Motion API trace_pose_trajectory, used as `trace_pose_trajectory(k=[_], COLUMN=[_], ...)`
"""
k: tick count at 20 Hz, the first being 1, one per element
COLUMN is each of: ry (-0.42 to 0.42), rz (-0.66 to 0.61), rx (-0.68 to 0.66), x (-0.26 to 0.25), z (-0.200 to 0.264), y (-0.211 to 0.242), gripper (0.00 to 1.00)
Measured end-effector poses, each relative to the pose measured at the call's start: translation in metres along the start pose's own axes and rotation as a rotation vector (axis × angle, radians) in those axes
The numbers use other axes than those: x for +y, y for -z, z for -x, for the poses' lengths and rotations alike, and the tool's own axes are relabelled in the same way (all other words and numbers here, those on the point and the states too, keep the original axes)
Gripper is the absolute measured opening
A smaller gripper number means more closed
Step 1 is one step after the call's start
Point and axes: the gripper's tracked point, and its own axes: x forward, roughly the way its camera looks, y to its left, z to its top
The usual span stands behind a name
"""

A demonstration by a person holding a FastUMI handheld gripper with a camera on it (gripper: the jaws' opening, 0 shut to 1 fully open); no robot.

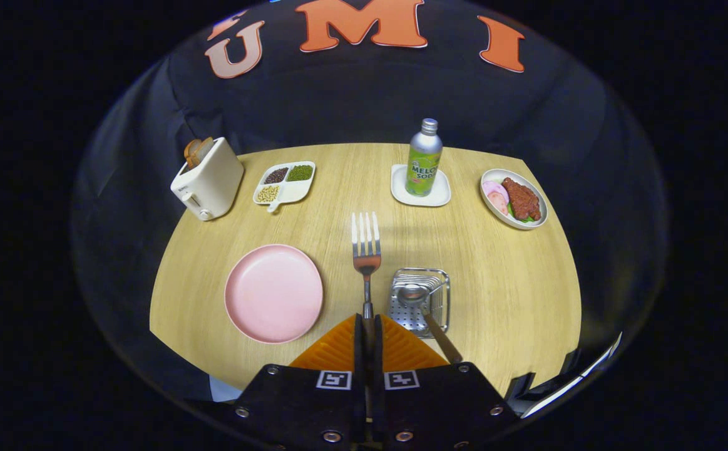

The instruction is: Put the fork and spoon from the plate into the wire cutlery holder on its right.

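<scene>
So from my end the gripper (pixel 367 326) is basically clamped all the way, fingers pinched tight on the fork (pixel 367 250) handle with pretty much no gap showing. The fork sticks straight out ahead of the fingers, tines pointing away toward the far side of the table (pixel 501 294). The pink plate (pixel 273 293) sits off to the left of the fingers with nothing on it. The wire cutlery holder (pixel 419 299) is just to the right of the fork, and the spoon (pixel 423 307) is in there already, bowl inside and handle leaning out over the near rim.
</scene>
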Motion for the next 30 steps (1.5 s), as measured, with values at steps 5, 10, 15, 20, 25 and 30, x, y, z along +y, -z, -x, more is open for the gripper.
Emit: trace_pose_trajectory(k=[5,10,15,20,25,30], ry=[0.023,0.021,0.002,-0.057,-0.07,-0.087], rz=[0.056,0.107,0.083,0.023,-0.06,-0.093], rx=[0.096,0.222,0.337,0.459,0.472,0.485], x=[-0.028,-0.038,-0.04,-0.035,-0.033,-0.034], z=[0.006,-0.001,-0.012,-0.018,-0.03,-0.034], y=[0.009,0.032,0.044,0.062,0.057,0.053], gripper=[0.05,0.05,0.05,0.05,0.06,0.08])
